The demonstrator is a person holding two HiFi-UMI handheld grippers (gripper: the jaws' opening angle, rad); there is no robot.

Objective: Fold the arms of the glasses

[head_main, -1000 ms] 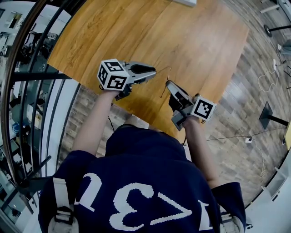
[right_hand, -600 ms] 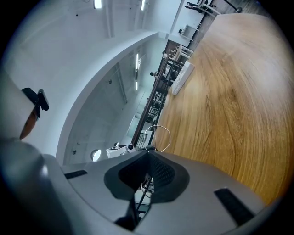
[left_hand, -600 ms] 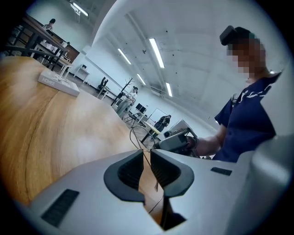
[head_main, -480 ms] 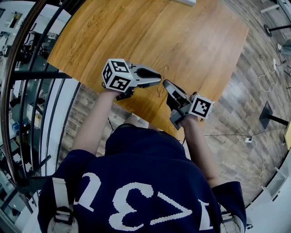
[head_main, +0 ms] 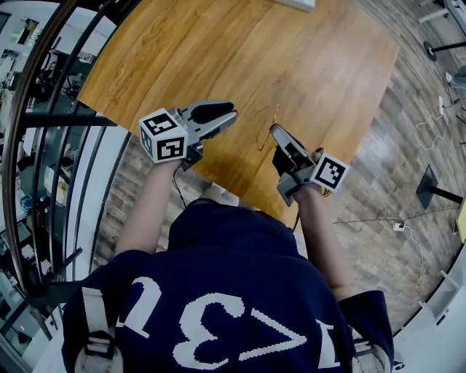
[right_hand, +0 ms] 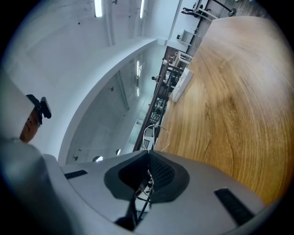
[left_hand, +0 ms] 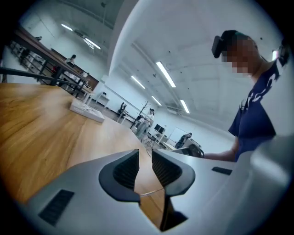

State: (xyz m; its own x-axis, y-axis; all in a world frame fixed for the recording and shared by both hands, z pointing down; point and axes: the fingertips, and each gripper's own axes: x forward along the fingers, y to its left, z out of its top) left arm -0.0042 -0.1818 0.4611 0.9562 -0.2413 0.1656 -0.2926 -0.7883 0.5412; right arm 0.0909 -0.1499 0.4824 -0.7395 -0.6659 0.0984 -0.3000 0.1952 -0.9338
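Thin wire-frame glasses (head_main: 263, 138) hang just above the near edge of the wooden table (head_main: 306, 65). My right gripper (head_main: 274, 130) is shut on them from the near side. In the right gripper view the pads (right_hand: 161, 172) pinch the wire, and one lens rim (right_hand: 156, 125) sticks out past the right gripper (right_hand: 148, 153). My left gripper (head_main: 231, 115) is off to the left of the glasses, apart from them. In the left gripper view the left gripper (left_hand: 145, 158) is open by a narrow gap, with nothing between its pads.
A flat white box (head_main: 295, 3) lies at the table's far edge, also seen as the white box (left_hand: 86, 111) in the left gripper view. A dark metal railing (head_main: 44, 109) runs along the left. The wood floor (head_main: 393, 182) lies to the right, below the table's edge.
Half a second ago my left gripper was up against the glasses; it has drawn back to the left, away from them. The right gripper still holds the glasses in nearly the same place.
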